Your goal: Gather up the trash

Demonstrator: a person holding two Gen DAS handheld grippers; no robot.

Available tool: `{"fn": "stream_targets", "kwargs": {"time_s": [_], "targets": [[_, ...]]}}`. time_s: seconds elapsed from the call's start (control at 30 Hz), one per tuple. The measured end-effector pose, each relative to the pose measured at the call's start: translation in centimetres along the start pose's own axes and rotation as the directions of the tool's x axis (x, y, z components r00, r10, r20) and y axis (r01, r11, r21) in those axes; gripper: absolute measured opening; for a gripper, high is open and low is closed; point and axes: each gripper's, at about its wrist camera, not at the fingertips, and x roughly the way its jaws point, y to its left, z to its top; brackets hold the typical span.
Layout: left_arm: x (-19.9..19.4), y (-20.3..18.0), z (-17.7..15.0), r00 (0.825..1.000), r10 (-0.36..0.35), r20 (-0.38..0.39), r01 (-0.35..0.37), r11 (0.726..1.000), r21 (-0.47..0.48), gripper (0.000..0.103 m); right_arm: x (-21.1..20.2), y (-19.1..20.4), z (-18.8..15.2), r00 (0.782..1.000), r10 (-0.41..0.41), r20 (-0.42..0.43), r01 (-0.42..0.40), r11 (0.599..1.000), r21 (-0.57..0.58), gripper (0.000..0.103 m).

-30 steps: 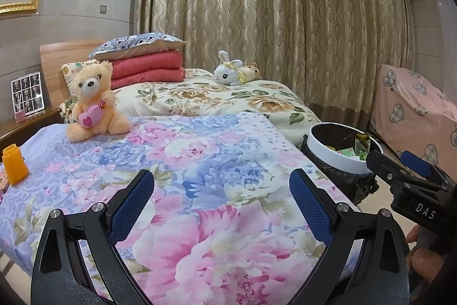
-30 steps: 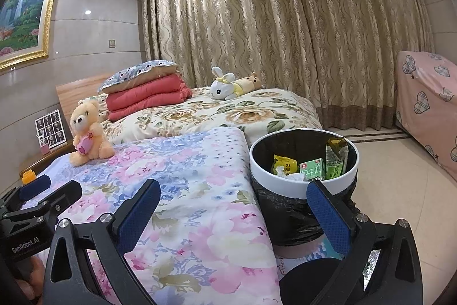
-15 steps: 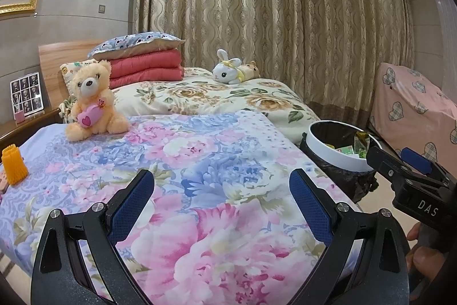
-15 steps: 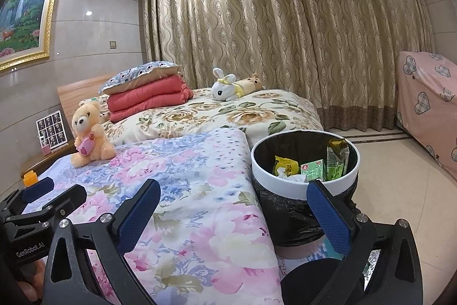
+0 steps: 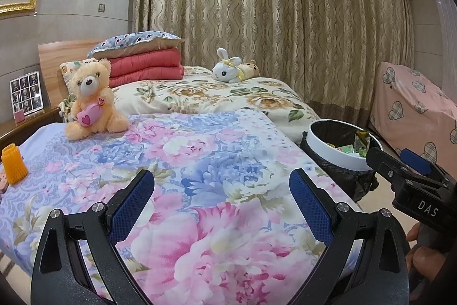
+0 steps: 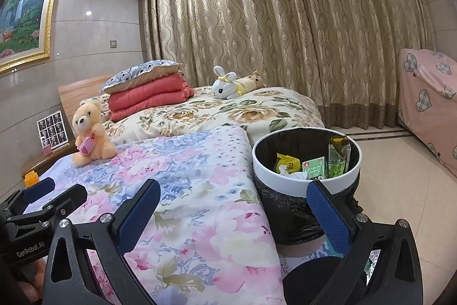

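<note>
Floral cotton covers the bed (image 6: 185, 190), and beside its foot corner stands the white-rimmed trash bin (image 6: 305, 185), lined with black plastic. Inside the bin lie a green milk carton (image 6: 315, 168), a green wrapper (image 6: 338, 153), a yellow packet (image 6: 287, 162) and crumpled tissue (image 6: 291, 175): light, soft, crushable things, probably best pinched at an edge. The left gripper (image 5: 221, 202) hovers over the bed, the right gripper (image 6: 232, 209) just short of the bin, both with jaws spread wide and empty
</note>
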Motion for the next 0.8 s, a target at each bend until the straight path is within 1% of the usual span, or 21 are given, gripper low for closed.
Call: {"fn": "stream_targets", "kwargs": {"time_s": [0.8], "targets": [[0.17, 0.04, -0.07, 1.000, 0.000, -0.010, 0.000, 1.000, 0.004, 0.098, -0.34, 0.60, -0.01, 1.000, 0.015, -0.002, -0.015, 1.000, 0.009, 0.103]]}}
